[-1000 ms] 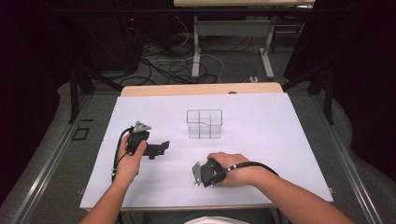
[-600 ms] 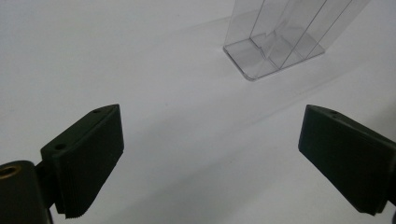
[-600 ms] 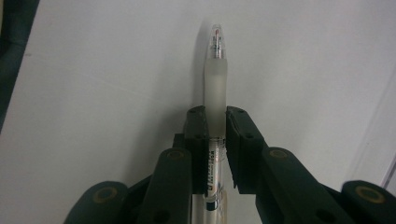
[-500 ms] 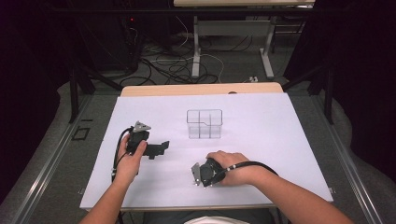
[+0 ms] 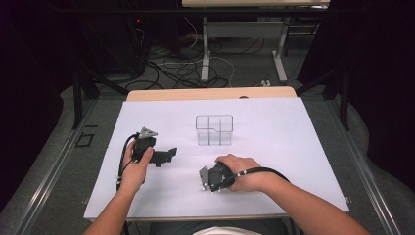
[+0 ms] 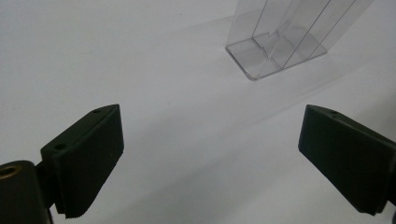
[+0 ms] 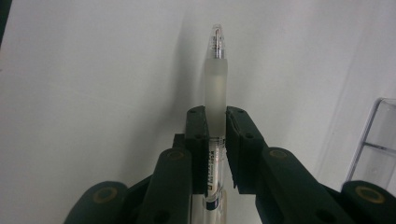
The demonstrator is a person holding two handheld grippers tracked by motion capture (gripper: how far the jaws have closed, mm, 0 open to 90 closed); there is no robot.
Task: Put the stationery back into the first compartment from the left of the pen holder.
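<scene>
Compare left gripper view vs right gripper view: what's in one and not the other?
Left gripper view alone: the left gripper with its fingers wide apart and nothing between them, and the base of the clear divided organizer standing ahead on the sheet.

Right gripper view alone: the right gripper with its fingers closed on a clear pen, tip pointing away from the camera.

Shared: the white sheet covering the table, and the organizer, which the right gripper view catches as a sliver at its right edge.
</scene>
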